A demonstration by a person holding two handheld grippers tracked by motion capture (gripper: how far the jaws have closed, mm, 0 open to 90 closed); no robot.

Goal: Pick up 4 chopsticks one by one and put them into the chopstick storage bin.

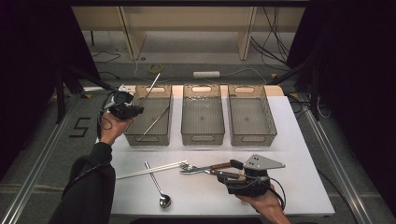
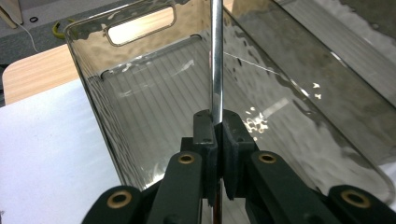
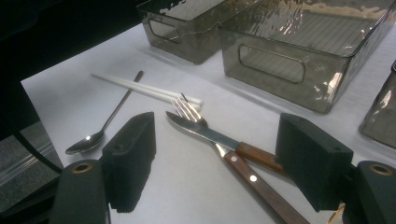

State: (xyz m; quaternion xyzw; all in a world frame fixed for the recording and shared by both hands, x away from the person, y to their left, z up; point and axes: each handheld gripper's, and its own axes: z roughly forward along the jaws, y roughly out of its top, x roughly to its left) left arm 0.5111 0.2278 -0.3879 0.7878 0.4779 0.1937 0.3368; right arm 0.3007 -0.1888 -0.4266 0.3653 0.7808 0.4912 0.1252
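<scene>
1. Currently the left gripper (image 1: 135, 110) hovers over the left bin (image 1: 164, 136), jaws clenched on a metal chopstick (image 2: 216, 60) that rises upright between them in the left gripper view.
2. Second metal chopstick (image 1: 156, 120) lies slanted inside the left bin.
3. Middle bin (image 1: 202, 136) just right of the left bin; right bin (image 1: 252, 138) beyond that.
4. Right gripper (image 1: 227, 169) sits low over the white mat (image 1: 299, 186), in front of the right bin, jaws released and spread either side of the wooden handles of a knife (image 3: 219, 138) and fork (image 3: 196, 116).
5. White chopsticks (image 1: 152, 170) and spoon (image 1: 158, 185) lie in front of the left bin.
</scene>
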